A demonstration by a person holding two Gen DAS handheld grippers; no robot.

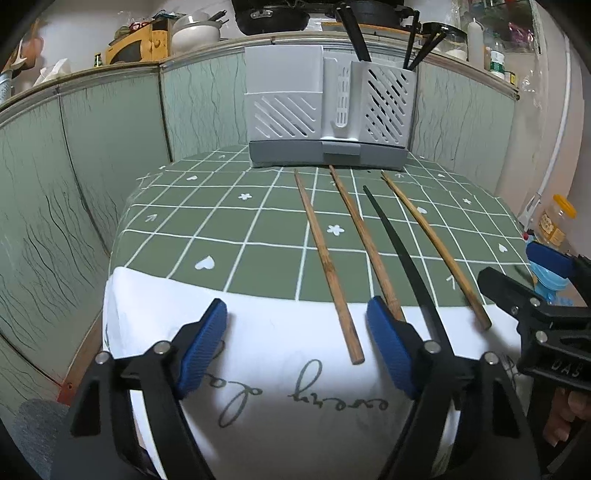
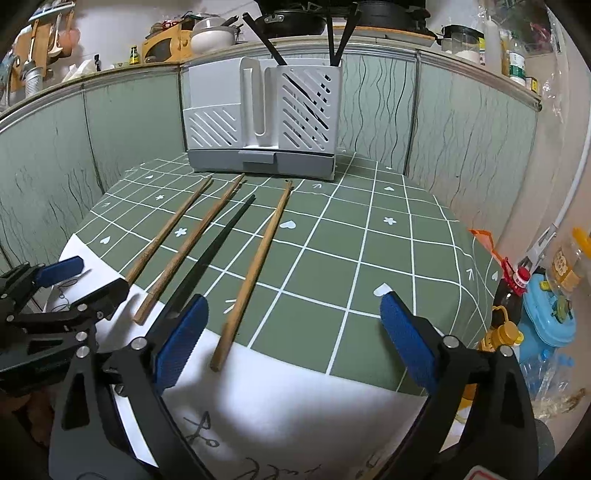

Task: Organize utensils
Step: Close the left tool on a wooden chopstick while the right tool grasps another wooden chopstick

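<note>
Both grippers are spread wide with nothing between their blue pads. From the left wrist camera, the left gripper (image 1: 295,343) hangs over the near edge of the table (image 1: 258,236), above a white cloth (image 1: 288,369) with grey handwriting printed on it. Four chopsticks lie side by side on the green checked tablecloth, pointing toward the holder (image 1: 328,114) at the far end: a wooden chopstick (image 1: 327,258) on the left, a second wooden chopstick (image 1: 364,240) whose near end runs behind the gripper's right pad, a black chopstick (image 1: 402,254), and a third wooden chopstick (image 1: 436,247). Black chopsticks (image 1: 356,35) already stand in the holder's right compartment. The right gripper (image 1: 517,273) shows at the right edge.

From the right wrist camera, the right gripper (image 2: 291,339) hovers over the near right part of the table. The third wooden chopstick (image 2: 255,273) lies just right of its left pad, and the black chopstick (image 2: 214,251) runs behind that pad. The left gripper (image 2: 88,277) sits at the left edge, near the other two.
</note>
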